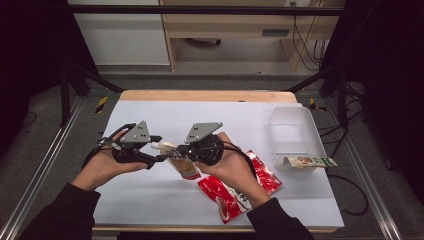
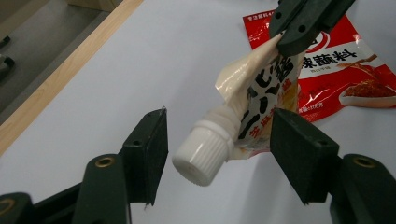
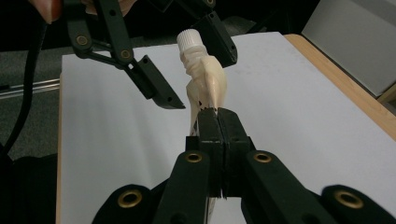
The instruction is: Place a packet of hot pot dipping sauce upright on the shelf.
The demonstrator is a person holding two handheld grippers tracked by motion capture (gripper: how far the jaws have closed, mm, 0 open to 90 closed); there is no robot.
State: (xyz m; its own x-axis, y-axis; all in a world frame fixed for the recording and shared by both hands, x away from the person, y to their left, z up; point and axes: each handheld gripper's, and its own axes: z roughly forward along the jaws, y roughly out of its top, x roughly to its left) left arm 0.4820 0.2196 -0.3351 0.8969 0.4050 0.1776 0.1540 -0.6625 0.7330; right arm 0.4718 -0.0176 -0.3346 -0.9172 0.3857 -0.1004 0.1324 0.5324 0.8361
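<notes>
Your cream spout pouch, cap still screwed on

You have the spout pouch (image 2: 261,100) lifted clear of the worktop, tilted, its ribbed white cap (image 2: 201,156) pointing toward your left; black and orange lettering runs down its creased, pinched-in cream body.

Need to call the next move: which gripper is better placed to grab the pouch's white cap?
Left. The left gripper is open with the white cap between its jaws; the right gripper is shut on the spouted pouch.
</notes>
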